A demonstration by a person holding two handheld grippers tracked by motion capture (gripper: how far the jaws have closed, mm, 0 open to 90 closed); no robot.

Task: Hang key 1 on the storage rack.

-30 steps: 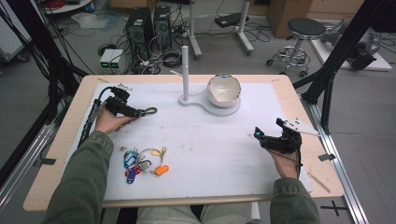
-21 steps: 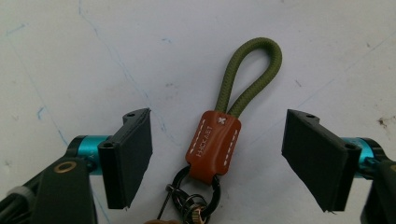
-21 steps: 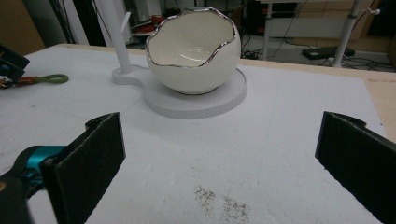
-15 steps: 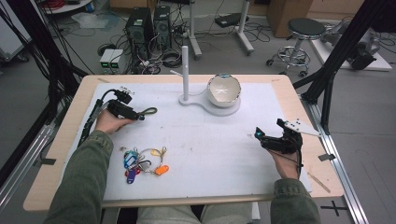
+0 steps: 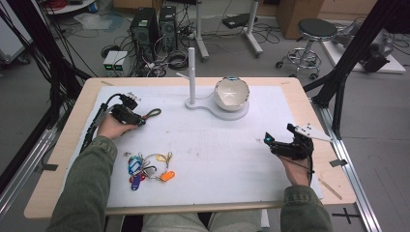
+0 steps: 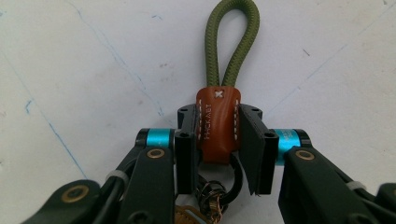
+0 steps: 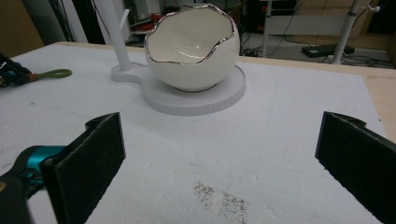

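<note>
A: Left side first. Where are you?

B: My left tongs [image 6: 217,140] have just been closing, and the pads now press both sides of the brown leather tab [image 6: 218,122] of a key strap. Its green cord loop [image 6: 232,44] sticks out just past the tips, lying on the white surface [image 5: 212,145]. A ring and some metal bits hang behind the tab, between the jaws; too dark to say more.

A: So the grab is done?

B: I'd say yes, pinched but not lifted. Carrying it off is what's left.

A: Other stuff?

B: A bunch of keys with coloured tags [image 5: 147,169] sits well apart from the left tongs, nearer my body, untouched.

A: Where does the strap go?

B: Guessing the white peg stand [image 5: 192,72] or the egg-shaped bowl [image 7: 191,46] on its base, ahead and between both tongs. Nothing hangs on the peg; the bowl looks empty.

A: Right side?

B: Right tongs [image 7: 219,154] gape wide, nothing between them, low over the surface, well apart from the bowl they face.
</note>
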